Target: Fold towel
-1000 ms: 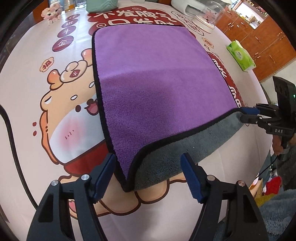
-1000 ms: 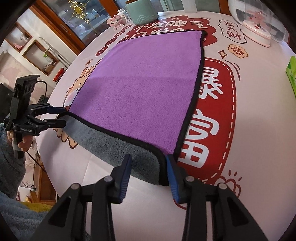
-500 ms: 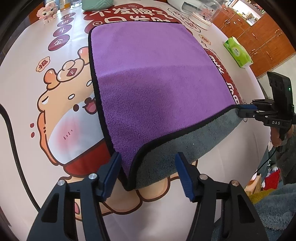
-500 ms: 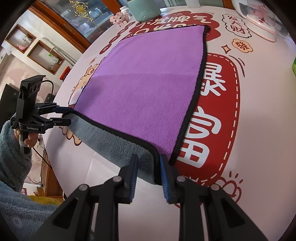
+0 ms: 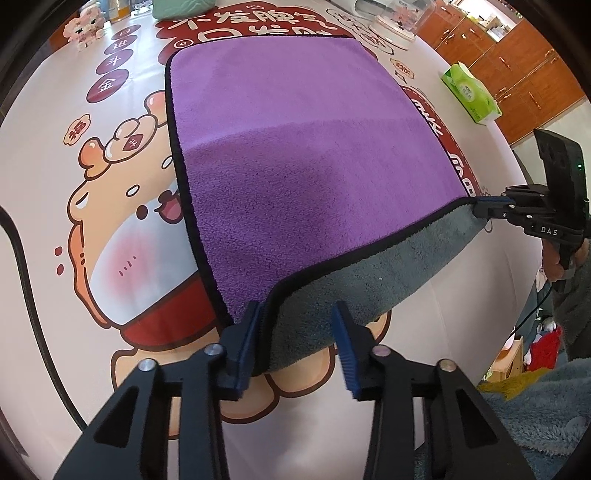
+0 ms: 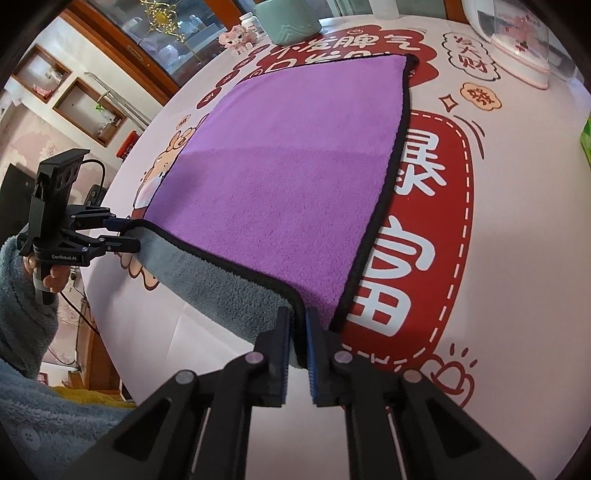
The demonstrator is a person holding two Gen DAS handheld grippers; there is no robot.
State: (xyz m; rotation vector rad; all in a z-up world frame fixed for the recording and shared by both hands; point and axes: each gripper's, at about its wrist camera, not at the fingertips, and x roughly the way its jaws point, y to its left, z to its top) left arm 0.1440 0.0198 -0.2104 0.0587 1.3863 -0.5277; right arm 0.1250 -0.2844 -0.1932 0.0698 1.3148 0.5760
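A purple towel [image 5: 303, 155] with a black hem and grey underside lies spread on the printed tablecloth; it also shows in the right wrist view [image 6: 288, 177]. Its near edge is lifted off the table and shows the grey side [image 5: 369, 280]. My left gripper [image 5: 297, 332] has its jaws around the near left corner, still apart, with the hem against the left pad. My right gripper [image 6: 296, 334] is shut on the near right corner. Each gripper also shows in the other view, the right one [image 5: 491, 208] and the left one [image 6: 123, 234].
A green tissue pack [image 5: 469, 92] lies at the table's right edge. A teal cup [image 6: 288, 18], a small pink figurine [image 6: 236, 37] and a white-and-pink appliance [image 6: 517, 48] stand at the far side. Wooden cabinets [image 5: 517, 55] stand beyond the table.
My right gripper has closed on the near right towel corner. My left gripper's jaws have narrowed around the near left corner. The near edge of the towel has risen off the table.
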